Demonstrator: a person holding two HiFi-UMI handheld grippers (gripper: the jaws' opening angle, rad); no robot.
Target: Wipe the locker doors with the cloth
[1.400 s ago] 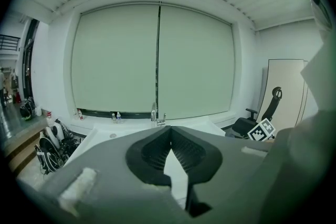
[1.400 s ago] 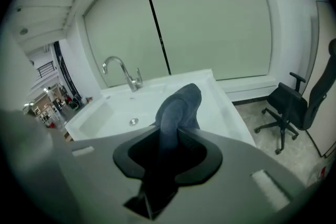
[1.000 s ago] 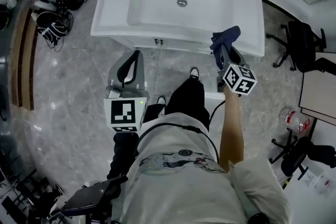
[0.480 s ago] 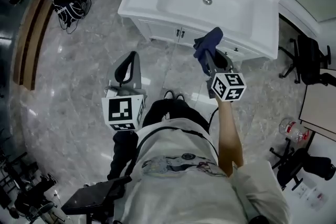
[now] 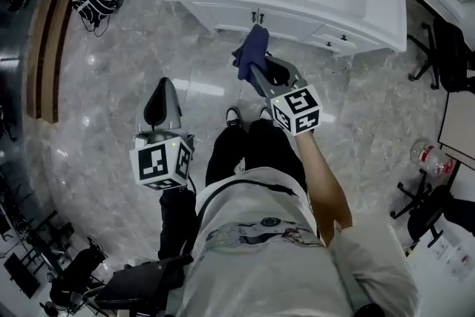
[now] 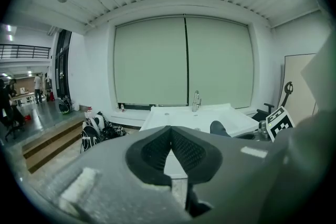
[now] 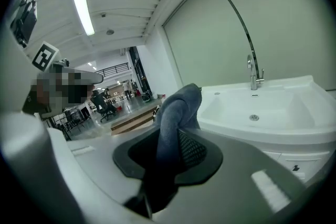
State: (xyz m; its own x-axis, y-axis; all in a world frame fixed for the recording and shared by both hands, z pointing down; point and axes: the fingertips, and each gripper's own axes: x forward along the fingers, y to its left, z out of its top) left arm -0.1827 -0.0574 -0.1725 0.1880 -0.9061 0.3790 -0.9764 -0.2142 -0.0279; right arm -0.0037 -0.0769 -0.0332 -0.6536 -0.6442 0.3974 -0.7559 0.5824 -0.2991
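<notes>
Marble floor (image 5: pixel 111 122), sink cabinet (image 5: pixel 386 11) ahead: right gripper (image 5: pixel 258 73), pinching cloth (image 5: pixel 251 54), nearer its doors (image 5: pixel 245 15) than left gripper (image 5: pixel 164 102), jaws pressed together, empty.

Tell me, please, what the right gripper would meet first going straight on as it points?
Probably the white sink cabinet: the right gripper, shut on a dark blue cloth, points at its doors; depth is unclear.

Carrying a gripper in each hand.
Holding left gripper (image 5: pixel 163 85) low at the side, jaws pressed together on nothing; stretching right arm (image 5: pixel 320 174) forward, clamping cloth (image 5: pixel 251 52) in right gripper (image 5: pixel 257 70).
</notes>
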